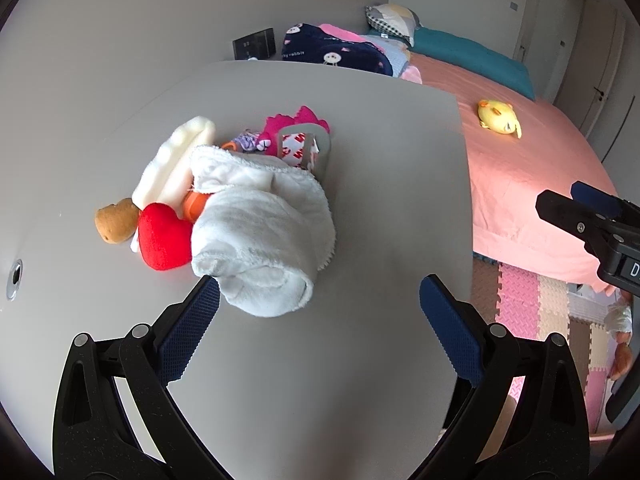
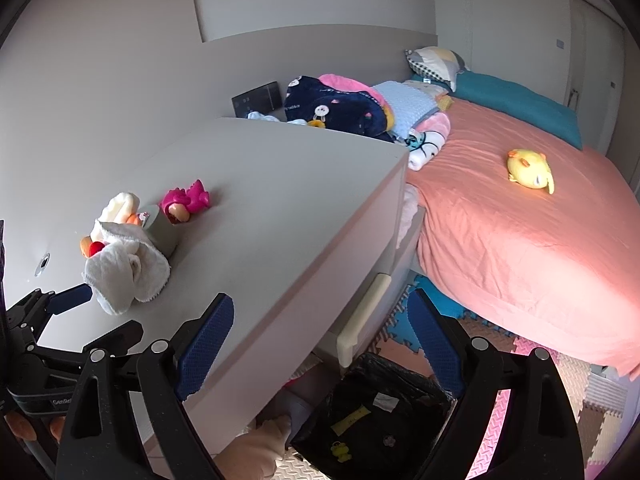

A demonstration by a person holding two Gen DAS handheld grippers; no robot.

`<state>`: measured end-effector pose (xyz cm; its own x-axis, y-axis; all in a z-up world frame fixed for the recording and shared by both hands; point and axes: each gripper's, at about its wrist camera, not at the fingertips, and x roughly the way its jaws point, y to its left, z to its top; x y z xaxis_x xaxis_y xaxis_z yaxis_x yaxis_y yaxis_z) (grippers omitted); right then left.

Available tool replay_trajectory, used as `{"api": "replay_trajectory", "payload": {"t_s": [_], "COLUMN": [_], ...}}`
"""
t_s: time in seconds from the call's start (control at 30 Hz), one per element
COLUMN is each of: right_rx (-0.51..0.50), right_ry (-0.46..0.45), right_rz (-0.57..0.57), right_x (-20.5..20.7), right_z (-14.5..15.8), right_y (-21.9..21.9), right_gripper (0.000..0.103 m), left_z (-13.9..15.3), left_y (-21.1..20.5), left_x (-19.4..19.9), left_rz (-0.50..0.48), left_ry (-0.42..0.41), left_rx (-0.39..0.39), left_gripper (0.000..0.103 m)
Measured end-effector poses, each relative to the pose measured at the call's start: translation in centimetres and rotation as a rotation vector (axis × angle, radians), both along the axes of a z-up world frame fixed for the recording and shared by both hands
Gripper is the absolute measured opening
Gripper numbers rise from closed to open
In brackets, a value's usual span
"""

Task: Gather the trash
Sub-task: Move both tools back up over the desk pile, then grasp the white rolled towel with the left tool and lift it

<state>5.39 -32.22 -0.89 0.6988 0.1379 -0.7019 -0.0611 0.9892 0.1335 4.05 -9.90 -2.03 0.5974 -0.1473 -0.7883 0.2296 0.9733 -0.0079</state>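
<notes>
Big grey desk (image 1: 360, 140) fills the view; beside it, the pink bed (image 2: 500, 248). Under the desk's edge sits a black trash bag (image 2: 384, 412). White towel (image 1: 260, 232) heaps mid-desk. Left gripper (image 1: 320, 312) spread wide just before it, empty; right gripper (image 2: 320, 332) likewise spread over the desk's edge.

Orange toy (image 1: 195, 205) mostly buried under white towel (image 1: 264, 240).

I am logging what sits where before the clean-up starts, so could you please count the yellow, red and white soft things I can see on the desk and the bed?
Yellow: 1, the yellow plush lying on the bed.
Red: 1, the red heart cushion on the desk.
White: 1, the white towel bundled on the desk.
Total: 3
</notes>
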Motion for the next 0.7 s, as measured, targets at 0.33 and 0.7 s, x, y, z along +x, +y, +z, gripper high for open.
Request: {"api": "replay_trajectory", "payload": {"t_s": [0.33, 0.7], "right_rx": [0.005, 0.023], "right_ry": [0.011, 0.016], "right_rz": [0.046, 0.104], "right_x": [2.3, 4.2], "right_z": [-0.2, -0.6], "right_y": [1.5, 4.2], "right_gripper": [0.088, 0.088], "left_z": [0.1, -1.2], "left_y": [1.3, 4.0], "left_x": [2.6, 4.9], "left_rz": [0.035, 0.085], "left_ry": [-0.009, 0.041], "left_rx": [-0.015, -0.051], "left_gripper": [0.080, 0.062]}}
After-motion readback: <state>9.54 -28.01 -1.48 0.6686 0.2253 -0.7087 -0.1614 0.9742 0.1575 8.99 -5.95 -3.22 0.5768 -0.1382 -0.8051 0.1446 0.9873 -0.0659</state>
